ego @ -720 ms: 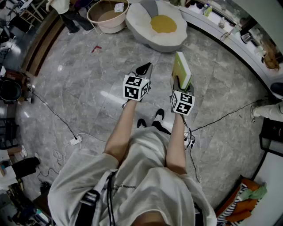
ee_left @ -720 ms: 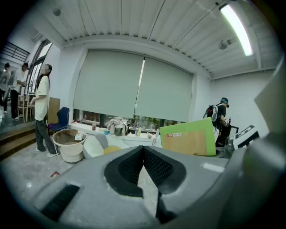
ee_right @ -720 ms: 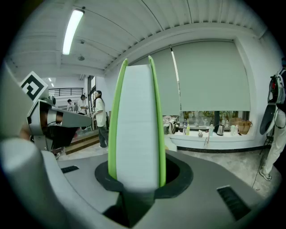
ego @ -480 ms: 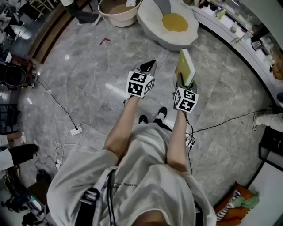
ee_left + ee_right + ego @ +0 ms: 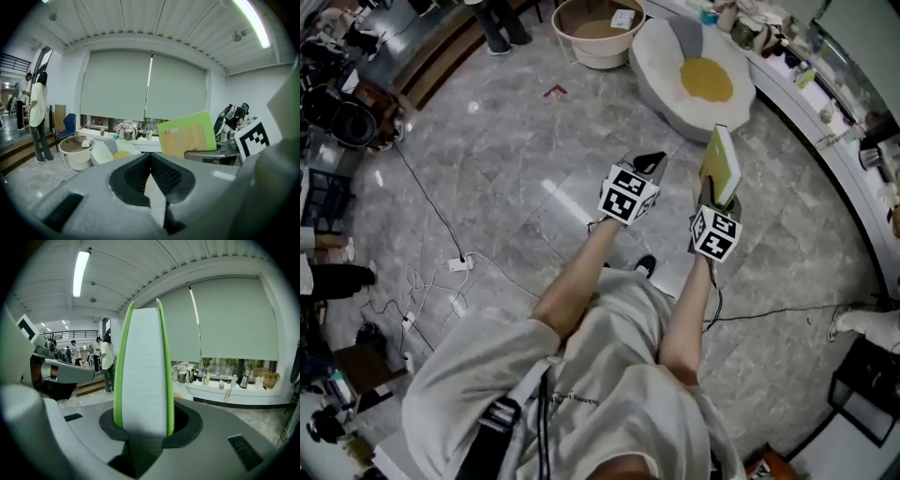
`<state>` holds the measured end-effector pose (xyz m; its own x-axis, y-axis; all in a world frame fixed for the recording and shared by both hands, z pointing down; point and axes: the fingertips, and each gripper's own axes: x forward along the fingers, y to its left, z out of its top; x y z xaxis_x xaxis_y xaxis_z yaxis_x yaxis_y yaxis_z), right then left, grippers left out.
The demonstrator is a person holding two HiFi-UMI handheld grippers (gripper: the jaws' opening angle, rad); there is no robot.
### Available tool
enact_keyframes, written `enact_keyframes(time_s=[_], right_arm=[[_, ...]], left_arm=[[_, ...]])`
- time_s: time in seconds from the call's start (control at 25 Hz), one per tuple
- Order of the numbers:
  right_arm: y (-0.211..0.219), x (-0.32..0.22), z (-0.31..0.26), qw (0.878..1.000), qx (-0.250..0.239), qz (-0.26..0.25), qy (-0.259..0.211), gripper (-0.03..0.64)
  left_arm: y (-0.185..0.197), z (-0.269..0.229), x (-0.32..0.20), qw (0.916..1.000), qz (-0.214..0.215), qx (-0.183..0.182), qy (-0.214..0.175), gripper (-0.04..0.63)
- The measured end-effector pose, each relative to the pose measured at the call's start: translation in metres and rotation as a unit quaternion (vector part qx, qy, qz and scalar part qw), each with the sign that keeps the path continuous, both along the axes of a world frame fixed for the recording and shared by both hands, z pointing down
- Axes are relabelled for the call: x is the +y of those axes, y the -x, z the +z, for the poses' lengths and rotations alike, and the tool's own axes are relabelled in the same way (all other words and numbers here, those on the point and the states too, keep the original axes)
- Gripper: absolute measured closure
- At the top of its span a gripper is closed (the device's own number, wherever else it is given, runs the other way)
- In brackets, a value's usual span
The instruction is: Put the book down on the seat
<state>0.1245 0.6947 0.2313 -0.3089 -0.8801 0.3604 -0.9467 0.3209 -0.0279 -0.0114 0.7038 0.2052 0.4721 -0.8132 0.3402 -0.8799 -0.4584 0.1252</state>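
Observation:
My right gripper is shut on a green-covered book, which stands upright out of its jaws; in the right gripper view the book's white page edge fills the middle between the two green covers. The left gripper is shut with nothing in it, its dark pads meeting. From the left gripper view the book's green and tan cover shows to the right. The seat, a white floor cushion with a yellow centre, lies on the floor ahead of both grippers.
A round beige basket stands left of the cushion. A long white counter with bottles curves along the right. Cables and a power strip lie on the marble floor at the left. A person stands by the steps.
The head view has swung, so both grippers and the book now show further right and lower, with the cushion nearer the top right. The grip on the book is unchanged.

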Motion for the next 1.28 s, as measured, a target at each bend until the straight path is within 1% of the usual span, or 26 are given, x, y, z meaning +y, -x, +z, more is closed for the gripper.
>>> enact_keyframes(time_s=[0.08, 0.16, 0.28, 0.36, 0.52, 0.64, 0.76, 0.88, 0.96, 1.08, 1.28], right_arm=[[-0.011, -0.006, 0.001, 1.0, 0.0, 0.004, 0.001, 0.491], [-0.011, -0.013, 0.003, 1.0, -0.01, 0.005, 0.002, 0.491], [-0.014, -0.021, 0.008, 1.0, -0.027, 0.009, 0.013, 0.489], [-0.016, -0.024, 0.013, 0.999, -0.03, 0.01, 0.022, 0.489], [-0.01, -0.033, 0.023, 0.999, -0.028, -0.004, 0.036, 0.489], [-0.007, -0.047, 0.029, 0.999, -0.02, -0.017, 0.041, 0.488], [-0.003, -0.065, 0.03, 0.999, -0.018, -0.022, 0.039, 0.488], [0.0, -0.089, 0.022, 0.999, -0.016, -0.019, 0.032, 0.488], [0.006, -0.105, 0.02, 0.999, -0.021, -0.023, 0.035, 0.488], [0.018, -0.128, 0.019, 0.998, -0.025, -0.036, 0.046, 0.488], [0.029, -0.175, 0.024, 0.997, 0.005, -0.048, 0.064, 0.488]], left_arm=[[-0.009, 0.005, -0.004, 1.0, 0.0, 0.005, 0.002, 0.586], [-0.005, 0.007, -0.004, 0.9999, -0.012, 0.004, 0.001, 0.586], [0.001, 0.013, 0.0, 0.9997, -0.021, -0.014, 0.006, 0.586], [0.005, 0.014, 0.001, 0.9995, -0.026, -0.018, 0.007, 0.587], [0.018, 0.01, -0.01, 0.9985, -0.054, 0.004, 0.007, 0.586], [0.017, 0.019, -0.027, 0.9981, -0.059, 0.013, 0.015, 0.586], [0.012, 0.03, -0.049, 0.9981, -0.053, 0.02, 0.024, 0.587], [0.006, 0.027, -0.079, 0.9988, -0.038, 0.026, 0.019, 0.587], [0.006, 0.022, -0.103, 0.9988, -0.034, 0.03, 0.016, 0.587], [0.004, 0.014, -0.149, 0.9982, -0.032, 0.049, 0.013, 0.586], [-0.002, 0.008, -0.211, 0.9972, -0.017, 0.072, 0.015, 0.586]])
